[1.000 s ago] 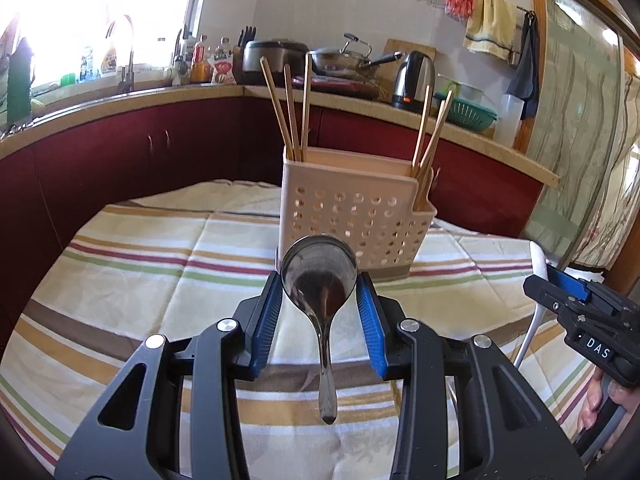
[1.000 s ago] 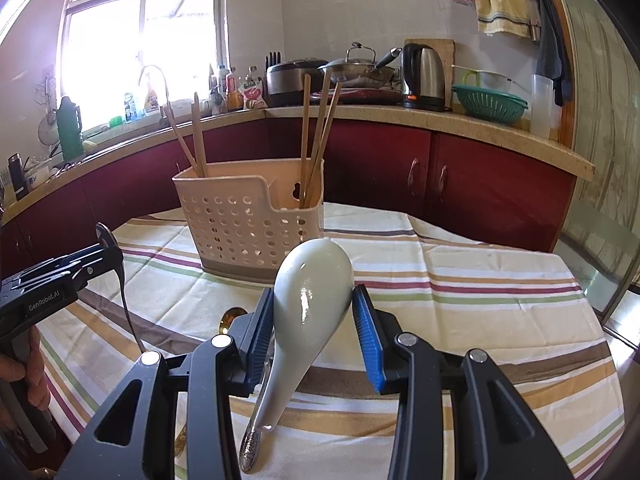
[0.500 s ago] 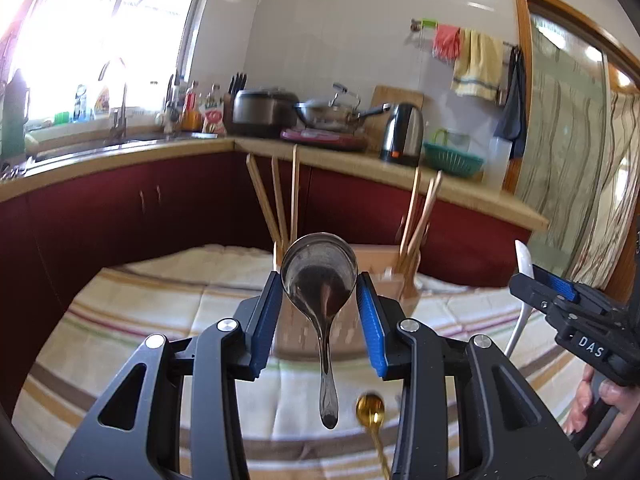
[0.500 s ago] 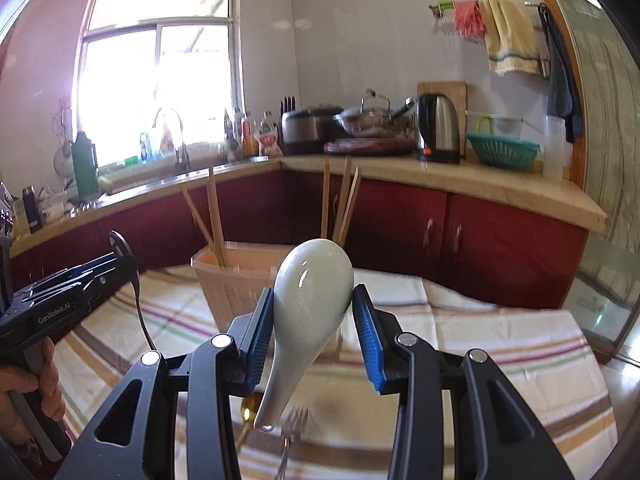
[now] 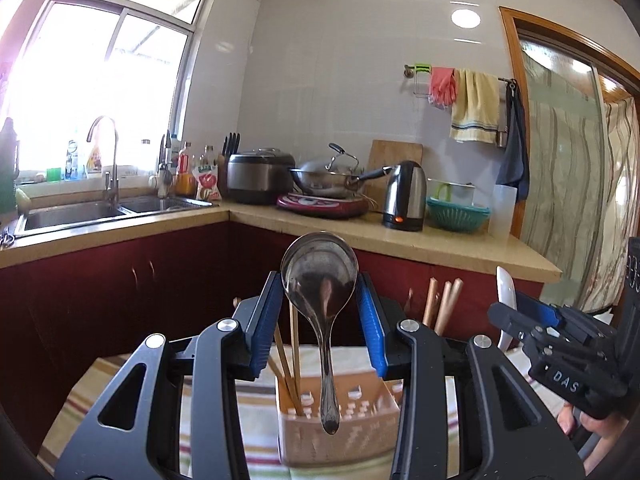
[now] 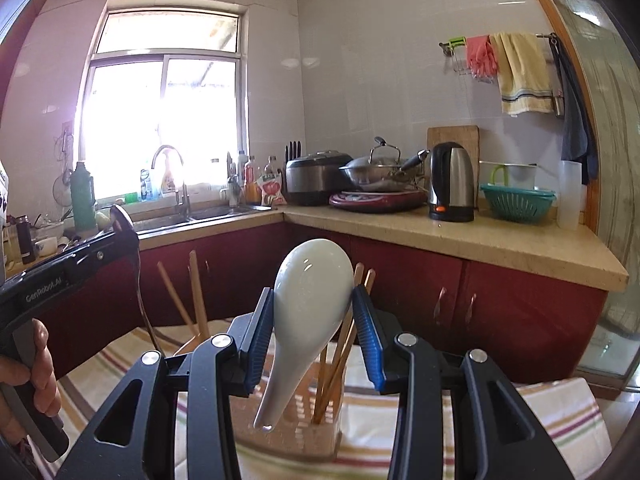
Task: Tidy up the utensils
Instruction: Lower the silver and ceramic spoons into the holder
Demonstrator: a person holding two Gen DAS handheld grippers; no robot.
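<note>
A table draped in a cream tablecloth with red, green and brown stripes [image 6: 560, 420] is seen low in both views, in a kitchen with white tiled walls and a bright window [image 6: 164, 120]. Dark red cabinets [image 6: 520, 312] are topped by a beige stone counter [image 6: 480, 240], on which a steel sink with a curved tap [image 5: 104, 160], a dark rice cooker [image 5: 260, 176], a lidded steel wok [image 5: 332, 176], a steel kettle [image 5: 404, 196] and a teal colander [image 5: 458, 216] are set. A yellow towel [image 5: 476, 108] and pink gloves [image 5: 442, 84] are hung on a wall rail.

On the table, a beige perforated plastic utensil caddy [image 5: 356, 432] is stood, with wooden chopsticks [image 6: 192, 296] leaning in its compartments.

A polished steel spoon [image 5: 320, 280] is clamped by its bowl between the blue pads of the left gripper [image 5: 319, 300], handle hanging down over the caddy. A white ceramic soup spoon [image 6: 308, 296] is clamped likewise by its bowl in the right gripper [image 6: 313, 312], its handle slanting down to the left above the caddy. Both spoons are held clear of the caddy.

"GenRobot.AI" is printed on the left gripper's side as seen from the right wrist, and "DAS" on the right gripper's body as seen from the left wrist. Fingers of a hand [image 6: 36, 372] are wrapped round the left gripper's handle.
</note>
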